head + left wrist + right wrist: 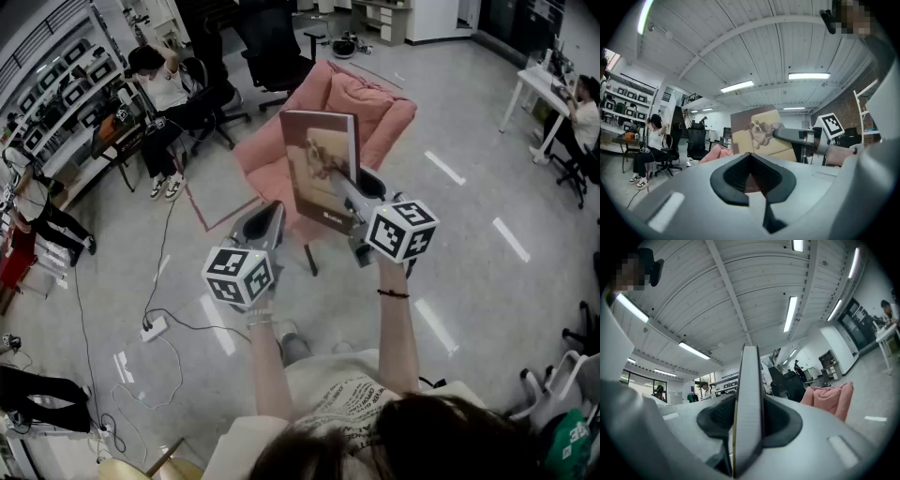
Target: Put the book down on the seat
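Grey polished floor [469, 281] is seen across a wide workroom, with white strip lights reflected in it; shelves [56, 84] are ranged along the left wall, black office chairs [272, 47] are grouped at the far side, and a white desk [539, 84] is set at the right edge. A seated person [164, 94] is seen near the shelves; a power strip [153, 328] with trailing cable is laid on the floor.

A pink padded seat [375, 108] is placed in the middle of the room. The book [321, 164] is held upright in the air in front of it, not laid on it; a dog on a pale sofa is pictured on its cover.

The right gripper [352, 183] is clamped on the book's lower right part; in the right gripper view the book [749, 404] is seen edge-on, pinched between the two dark pads, and the seat [829, 397] is seen beyond at the right.

The left gripper [272, 211] is held just left of the book and apart from it; in the left gripper view its jaws are brought together with nothing between them, and the book [759, 133] is seen ahead.
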Demonstrator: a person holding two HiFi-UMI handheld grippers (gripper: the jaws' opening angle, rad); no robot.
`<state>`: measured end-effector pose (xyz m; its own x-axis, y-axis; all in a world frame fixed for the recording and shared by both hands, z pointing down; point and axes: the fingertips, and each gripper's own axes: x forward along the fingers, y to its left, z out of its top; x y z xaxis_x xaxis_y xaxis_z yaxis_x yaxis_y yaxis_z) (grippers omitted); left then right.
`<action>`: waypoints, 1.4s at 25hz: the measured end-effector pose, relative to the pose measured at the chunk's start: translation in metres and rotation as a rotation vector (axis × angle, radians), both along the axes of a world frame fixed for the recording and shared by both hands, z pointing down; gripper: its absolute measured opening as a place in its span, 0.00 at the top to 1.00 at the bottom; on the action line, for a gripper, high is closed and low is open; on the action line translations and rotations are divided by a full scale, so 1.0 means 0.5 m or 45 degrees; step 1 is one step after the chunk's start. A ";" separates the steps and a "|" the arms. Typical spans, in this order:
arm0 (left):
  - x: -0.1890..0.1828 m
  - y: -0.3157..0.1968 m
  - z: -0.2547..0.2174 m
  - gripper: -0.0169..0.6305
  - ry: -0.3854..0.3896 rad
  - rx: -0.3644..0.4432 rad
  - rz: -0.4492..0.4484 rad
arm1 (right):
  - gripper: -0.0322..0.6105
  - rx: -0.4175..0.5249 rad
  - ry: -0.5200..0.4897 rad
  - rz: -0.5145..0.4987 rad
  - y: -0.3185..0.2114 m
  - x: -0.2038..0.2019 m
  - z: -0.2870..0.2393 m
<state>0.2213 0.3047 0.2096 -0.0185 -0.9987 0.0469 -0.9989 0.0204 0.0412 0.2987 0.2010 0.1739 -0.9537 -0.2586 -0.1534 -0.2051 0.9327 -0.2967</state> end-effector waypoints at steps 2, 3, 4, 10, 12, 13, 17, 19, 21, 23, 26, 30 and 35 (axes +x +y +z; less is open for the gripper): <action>-0.001 -0.006 0.000 0.98 0.005 0.003 0.000 | 0.72 -0.001 0.002 -0.004 -0.005 -0.002 0.001; -0.002 -0.010 0.000 0.98 0.007 0.003 0.001 | 0.72 -0.002 0.002 -0.006 -0.008 -0.003 0.001; -0.003 -0.013 0.001 0.98 0.009 0.002 0.002 | 0.72 -0.002 0.003 -0.006 -0.010 -0.004 0.002; -0.016 -0.026 0.017 0.98 0.028 -0.009 0.007 | 0.72 -0.010 0.014 0.011 -0.026 -0.013 0.014; -0.018 -0.031 0.020 0.98 0.037 -0.012 0.006 | 0.72 -0.017 0.018 0.014 -0.033 -0.012 0.018; -0.018 -0.034 0.022 0.98 0.043 -0.014 0.004 | 0.72 -0.021 0.023 0.016 -0.037 -0.011 0.021; -0.025 -0.042 0.040 0.98 0.065 -0.027 -0.012 | 0.72 -0.046 0.036 0.030 -0.056 -0.006 0.044; -0.032 -0.047 0.052 0.98 0.067 -0.035 -0.014 | 0.72 -0.065 0.033 0.043 -0.067 -0.009 0.057; -0.042 -0.051 0.065 0.98 0.072 -0.048 -0.006 | 0.72 -0.088 0.031 0.058 -0.077 -0.018 0.071; -0.053 -0.051 0.078 0.98 0.082 -0.068 -0.006 | 0.72 -0.121 0.038 0.064 -0.083 -0.028 0.088; -0.076 -0.078 0.078 0.98 0.108 -0.094 -0.012 | 0.72 -0.163 0.055 0.062 -0.114 -0.049 0.093; -0.126 -0.109 0.077 0.98 0.155 -0.133 0.002 | 0.72 -0.213 0.090 0.083 -0.148 -0.096 0.091; -0.216 -0.117 0.112 0.98 0.186 -0.145 0.026 | 0.72 -0.240 0.103 0.119 -0.153 -0.172 0.128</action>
<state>0.1134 0.2464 0.2658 0.0167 -0.9870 0.1601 -0.9828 0.0133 0.1843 0.2129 0.1243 0.2379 -0.9315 -0.3633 -0.0182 -0.3182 0.8381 -0.4432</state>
